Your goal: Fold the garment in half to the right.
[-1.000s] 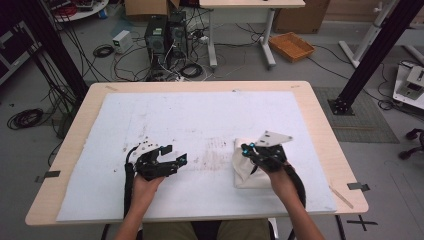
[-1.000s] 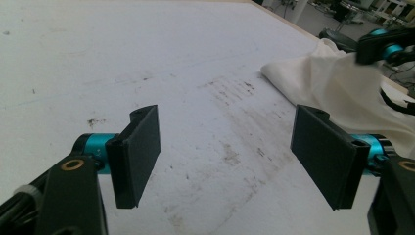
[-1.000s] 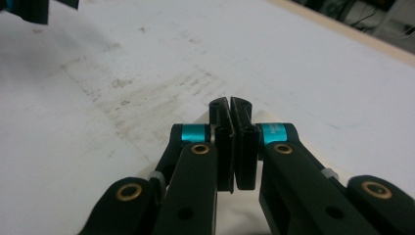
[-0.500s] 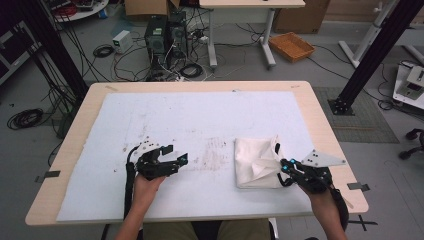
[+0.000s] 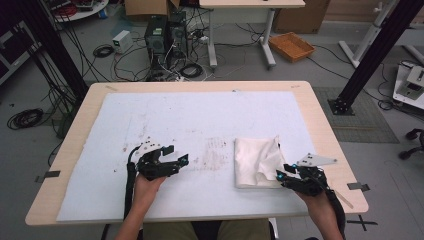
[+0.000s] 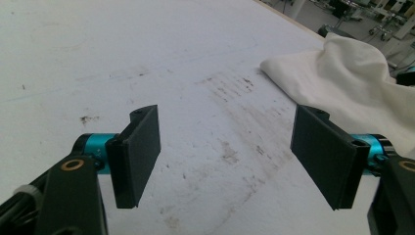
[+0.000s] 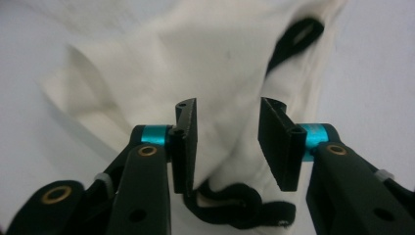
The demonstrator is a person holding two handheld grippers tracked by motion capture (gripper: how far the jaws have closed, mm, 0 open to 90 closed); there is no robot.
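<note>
Nearest to us, at the table's front edge, we see 2 forearms come in from below, each hand holding a gripper. The left gripper (image 5: 176,161) sits low over the white mat (image 5: 200,120) at front left; in the left gripper view its 2 jaws stand wide apart with nothing between them, only stained mat beneath.

The right gripper (image 5: 283,176) is at front right, with its grey three-cornered plate (image 5: 315,160) on top, its tips at the near right corner of the white cloth (image 5: 256,161). In the right gripper view its jaws are parted by a moderate gap, and the cloth (image 7: 195,63) rises in folds directly ahead of and between them. A black strap (image 7: 240,203) lies curled on the cloth just under the jaws, touching the lower end of the left jaw; we cannot tell whether anything is pinched. A second dark loop (image 7: 293,39) shows near the cloth's far edge.

The cloth lies loosely folded on the mat, right of centre, well apart from the left gripper; from the left gripper view it (image 6: 352,83) bulges at upper right.

Brownish smudges (image 5: 215,156) mark the mat between the 2 grippers.

Beyond the wooden table (image 5: 200,86), we see the floor with tangled cables (image 5: 165,65), 2 computer towers (image 5: 162,32), an orange tray (image 5: 291,46) and black frame legs (image 5: 375,55).
</note>
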